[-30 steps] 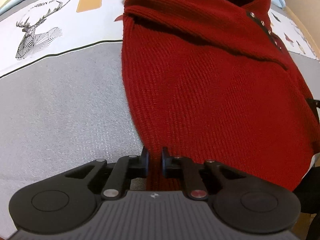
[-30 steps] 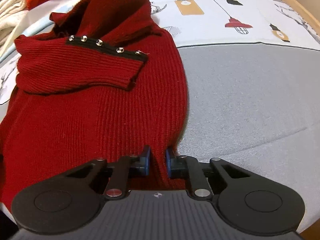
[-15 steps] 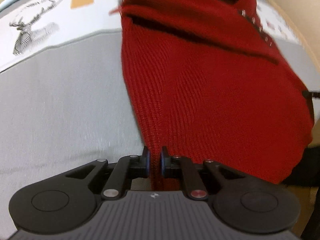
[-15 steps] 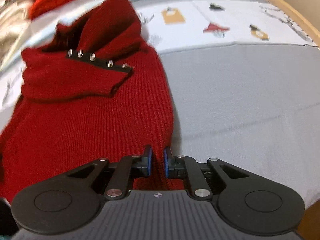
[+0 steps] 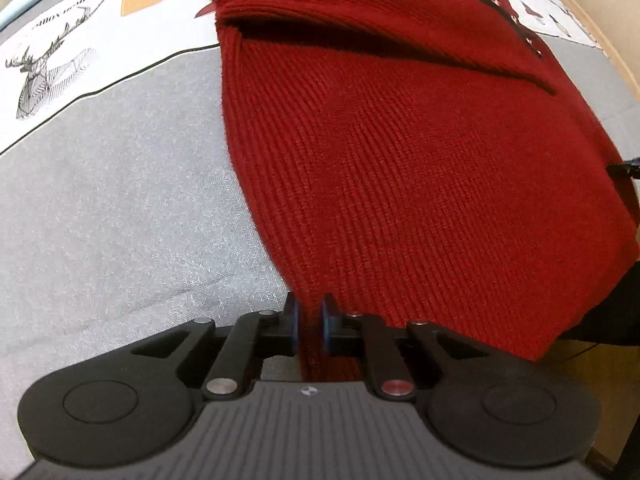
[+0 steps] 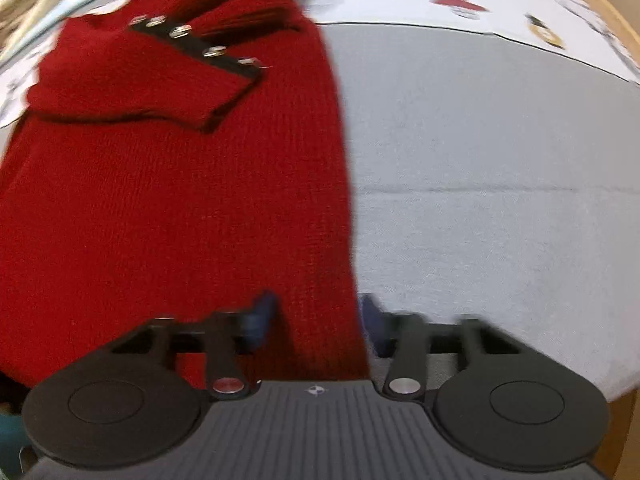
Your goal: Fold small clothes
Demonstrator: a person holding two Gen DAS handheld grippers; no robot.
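Left wrist view first: the left claw (image 5: 309,322) is clamped on the near hem corner of the red sweater (image 5: 400,152), same pinch it had a second ago, blue pads squeezed onto a narrow strip of knit. The sweater runs away from the claw up the grey bedspread (image 5: 112,208), with a sleeve folded across the top and a row of studs (image 5: 516,20) along its cuff. Compared with a moment back, the deer print (image 5: 48,76) sits a bit differently in frame, so the hand looks to have slid sideways with the cloth. Right wrist view: this is where the change is. The right claw (image 6: 316,324) was pinched tight on the other hem corner half a second ago, and now its jaws are opening, pads standing clear either side of the sweater's edge, which is between them but no longer gripped. Picture's blurry, so that hand is on the move. My guess is the bottom edge has been pulled straight and laid down, and the right side is letting go ahead of the next fold. From this claw the sweater lies ahead and to the left, bare bedspread to the right.
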